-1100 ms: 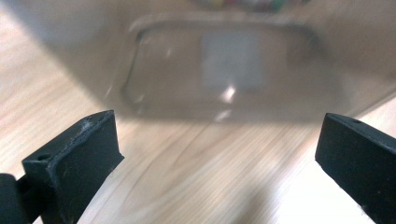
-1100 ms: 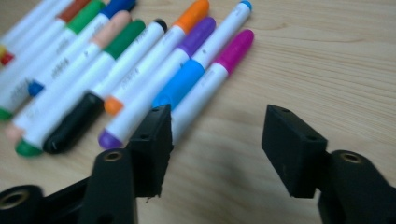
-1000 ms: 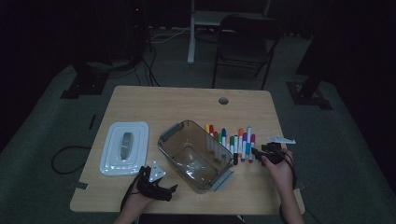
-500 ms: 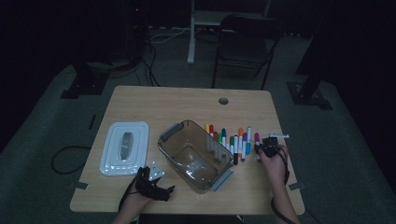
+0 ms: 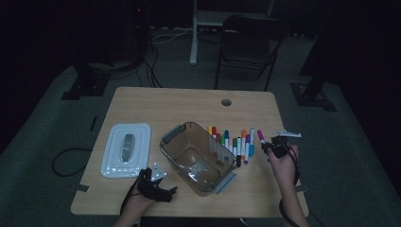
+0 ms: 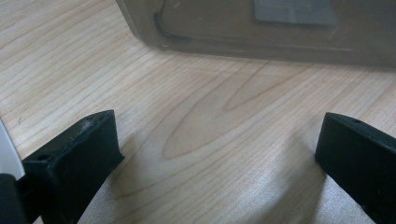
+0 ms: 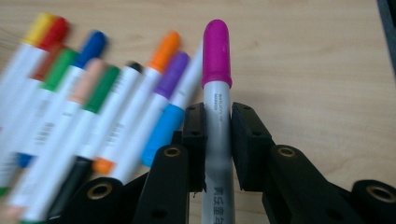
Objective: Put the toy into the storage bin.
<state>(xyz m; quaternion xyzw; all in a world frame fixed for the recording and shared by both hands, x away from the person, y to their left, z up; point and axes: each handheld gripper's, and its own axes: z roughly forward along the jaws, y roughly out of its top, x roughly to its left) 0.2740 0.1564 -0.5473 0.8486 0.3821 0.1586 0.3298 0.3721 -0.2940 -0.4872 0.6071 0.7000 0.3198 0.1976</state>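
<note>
the right gripper [image 7: 218, 123] is clamping its two black jaws onto the grey barrel of a white marker with a magenta cap [image 7: 216, 56], the pads pressing it from both sides, at the right end of the row of coloured markers [image 5: 231, 139] lying on the light wooden table [image 5: 189, 101]. in the right gripper view the magenta-capped marker is pointing away from the jaws, just beside a blue-capped and a purple-capped one, and whether it is clear of the tabletop yet cannot be told. the clear brown-tinted plastic container [image 5: 197, 157] is sitting open, apparently empty, just left of the row, with its flat white plastic lid [image 5: 126, 149] lying apart at the table's left. the left gripper [image 5: 153, 187] is resting near the table's front edge, its jaws spread wide around bare wood, holding nothing, with the container wall just ahead of it. judging by the layout, the step in hand looks like picking one marker to load the container; the next move would call for lifting it free of its neighbours, carrying it leftward over the rim, and releasing it inside.
</note>
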